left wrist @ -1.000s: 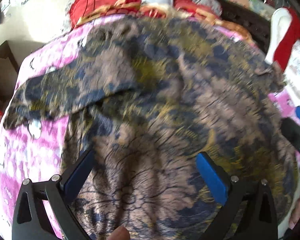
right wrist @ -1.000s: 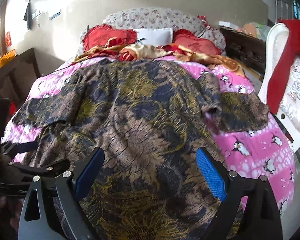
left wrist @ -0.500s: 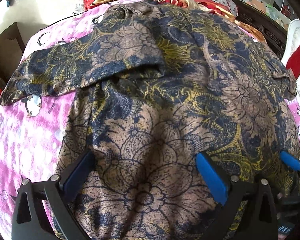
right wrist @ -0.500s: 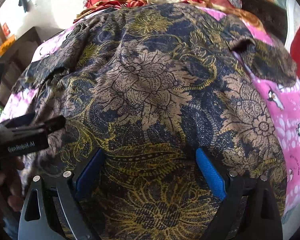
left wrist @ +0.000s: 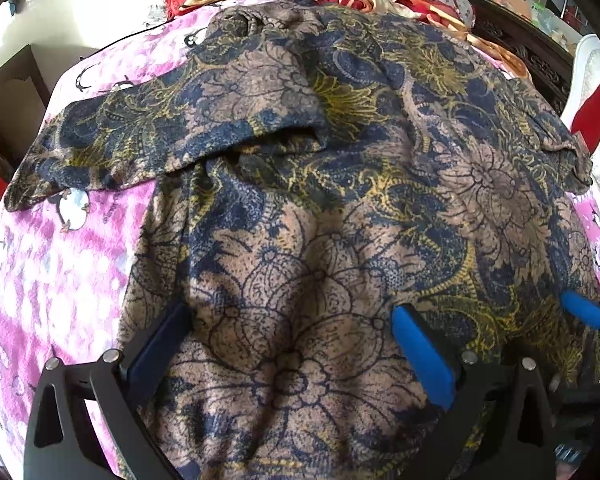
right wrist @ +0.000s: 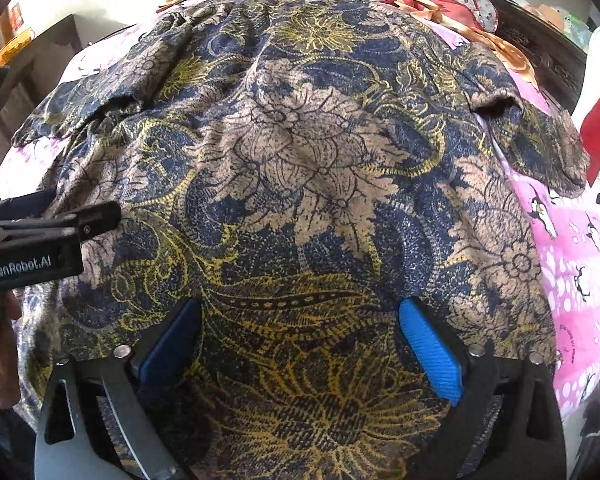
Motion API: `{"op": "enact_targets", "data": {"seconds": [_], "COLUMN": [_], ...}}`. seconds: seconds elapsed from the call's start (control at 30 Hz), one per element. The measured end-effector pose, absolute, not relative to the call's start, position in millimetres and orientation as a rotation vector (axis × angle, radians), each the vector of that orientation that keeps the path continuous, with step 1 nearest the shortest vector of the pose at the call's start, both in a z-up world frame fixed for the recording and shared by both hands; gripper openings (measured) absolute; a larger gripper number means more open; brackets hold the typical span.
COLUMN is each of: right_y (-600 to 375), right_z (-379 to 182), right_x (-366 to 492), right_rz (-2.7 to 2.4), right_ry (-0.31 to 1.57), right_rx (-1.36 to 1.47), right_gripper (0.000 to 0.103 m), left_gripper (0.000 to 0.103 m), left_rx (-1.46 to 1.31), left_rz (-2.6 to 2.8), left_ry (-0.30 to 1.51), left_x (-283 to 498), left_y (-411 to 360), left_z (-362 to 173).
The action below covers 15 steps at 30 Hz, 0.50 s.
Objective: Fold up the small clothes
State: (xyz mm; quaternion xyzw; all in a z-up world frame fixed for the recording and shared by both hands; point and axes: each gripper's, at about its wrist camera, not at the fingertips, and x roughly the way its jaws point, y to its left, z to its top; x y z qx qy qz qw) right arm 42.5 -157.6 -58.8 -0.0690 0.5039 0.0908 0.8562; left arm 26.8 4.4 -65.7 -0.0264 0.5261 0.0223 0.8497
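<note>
The shirt (left wrist: 340, 208) is spread flat on the bed (left wrist: 60, 264) for folding; both claws, left (left wrist: 292, 332) and right (right wrist: 300, 332), are held spread above its hem.

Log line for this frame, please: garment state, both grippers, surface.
floral shirt: spread flat, unfolded, sleeves out | left gripper: open over hem | right gripper: open over hem | pink penguin bedsheet: beneath

matt printed cloth shirt (left wrist: 340, 220), fleecy pink blanket (left wrist: 60, 272)
</note>
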Motion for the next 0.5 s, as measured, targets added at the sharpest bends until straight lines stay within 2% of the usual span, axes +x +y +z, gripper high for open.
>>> {"op": "enact_targets", "data": {"seconds": [0.33, 0.5], "right_y": [-160, -154], "right_z": [8, 11], "right_x": [70, 74], "right_rz": [0.177, 0.192], "right_ry": [0.842, 0.814], "right_rx": [-0.044, -0.052], "right_gripper": [0.095, 0.095], "left_gripper": [0.103, 0.103], "left_rx": [-0.095, -0.116], "left_rz": [0.079, 0.096], "left_ry": [1.046, 1.013], "left_x": [17, 17], "left_y": [16, 26], "left_z": [-29, -13]}}
